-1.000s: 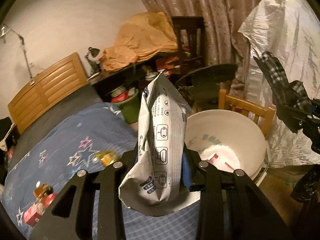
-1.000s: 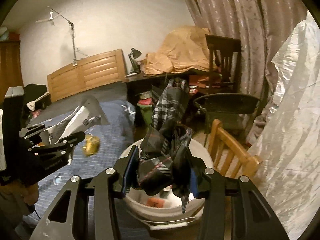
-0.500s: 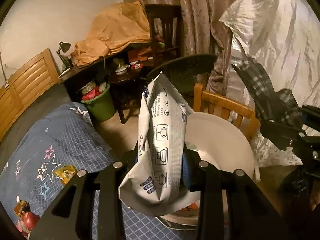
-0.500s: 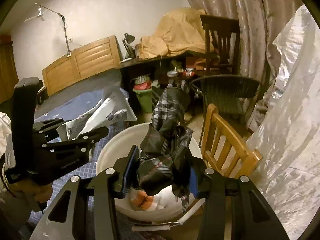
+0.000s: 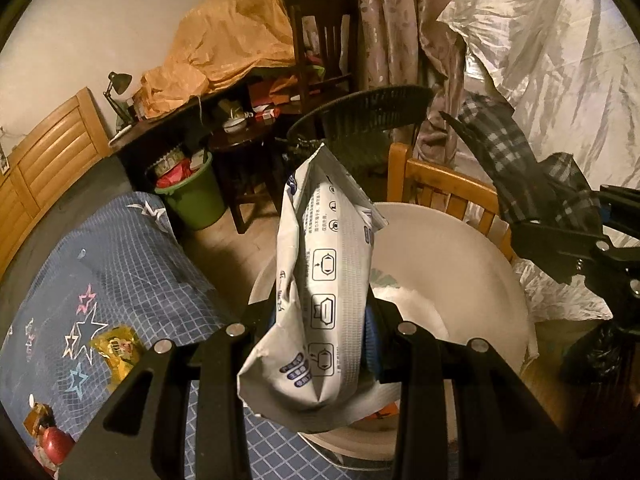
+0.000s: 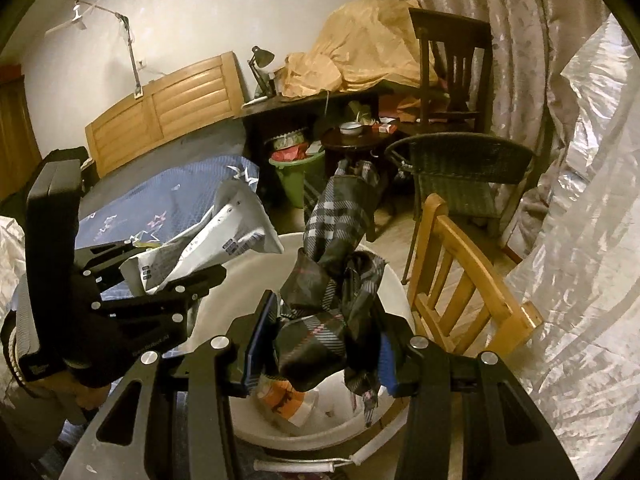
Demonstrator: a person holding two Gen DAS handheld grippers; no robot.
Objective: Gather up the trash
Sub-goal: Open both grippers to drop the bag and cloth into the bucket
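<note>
Two grippers over one white bucket (image 6: 394, 294). Left gripper (image 5: 326, 344): jaws part-way closed, clamped on one crumpled white wrapper (image 5: 320, 292) printed with black pictograms; wrapper upright between the pads, top flaring open, hanging above the near rim of the bucket. Same wrapper (image 6: 208, 240) in the right wrist view, pinched at its lower end, tilted up toward the bucket. Right gripper (image 6: 320, 354): jaws part-way closed too, gripping one bunched dark plaid cloth (image 6: 336, 264); one long end poking up, one frayed tail dangling down into the bucket mouth. Inside the bucket: one orange-and-white packet (image 6: 286, 398), other scraps too blurred to count. One white bail handle (image 6: 296, 466) lying at the bucket's front edge.

Left hand (image 6: 86, 394) wrapped round the left gripper's grip, sleeve cuff striped.

Beside the bucket: one light wooden chair (image 6: 460, 280), touching or just behind the rim, cannot tell which. Beyond: one dark wicker chair (image 6: 464, 172), one dark wooden chair (image 6: 452, 60), one green bin (image 5: 192, 196) full of rubbish. One blue checked bedspread (image 5: 120, 264) with stars, bearing one yellow wrapper (image 5: 116, 350) and one red-and-gold item (image 5: 46, 432) near the edge. One desk lamp (image 5: 118, 88), one silvery plastic sheet (image 5: 560, 80) on the right.
</note>
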